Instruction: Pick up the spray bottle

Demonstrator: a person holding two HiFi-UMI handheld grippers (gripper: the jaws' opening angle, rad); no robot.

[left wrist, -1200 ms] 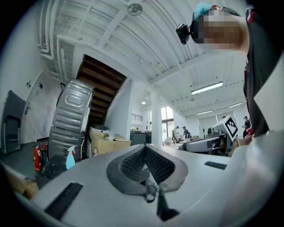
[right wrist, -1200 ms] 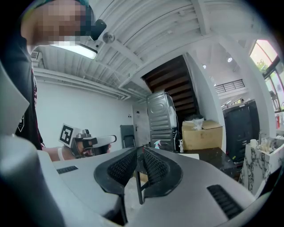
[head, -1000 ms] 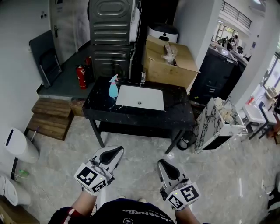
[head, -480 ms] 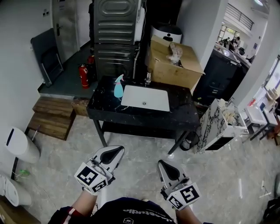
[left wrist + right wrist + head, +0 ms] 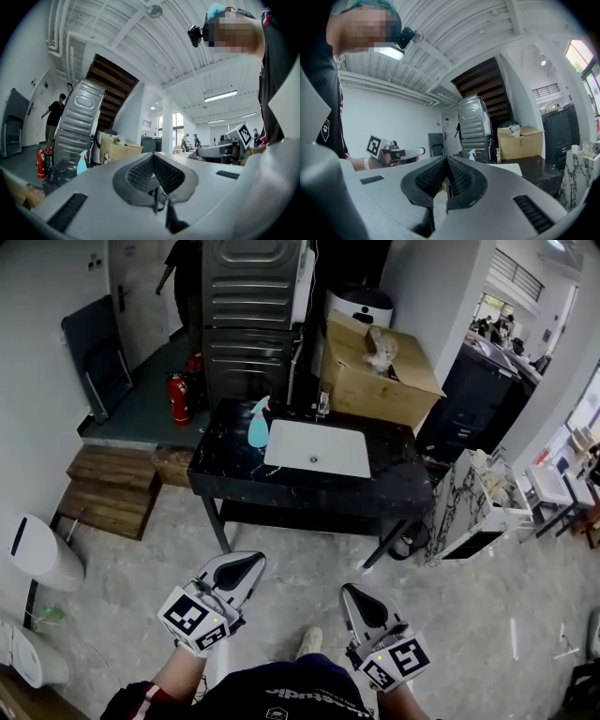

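A light blue spray bottle (image 5: pixel 258 425) stands upright on the black marble counter (image 5: pixel 225 465), just left of the white sink basin (image 5: pixel 319 448). The bottle (image 5: pixel 82 163) shows small and far off in the left gripper view, and its top (image 5: pixel 471 153) peeks over the jaws in the right gripper view. My left gripper (image 5: pixel 249 563) is low in the head view, well short of the counter, shut and empty. My right gripper (image 5: pixel 356 594) hangs beside it, also shut with nothing between its jaws.
A cardboard box (image 5: pixel 375 376) sits behind the counter, next to a grey ribbed appliance (image 5: pixel 248 315). A red fire extinguisher (image 5: pixel 178 397) and wooden steps (image 5: pixel 112 488) lie to the left. A person (image 5: pixel 54 117) stands by the door. A marbled cabinet (image 5: pixel 469 512) stands right.
The counter, sink and spray bottle have shifted slightly right and closer in the head view as I walk toward them. Both grippers stay shut, carried forward together.
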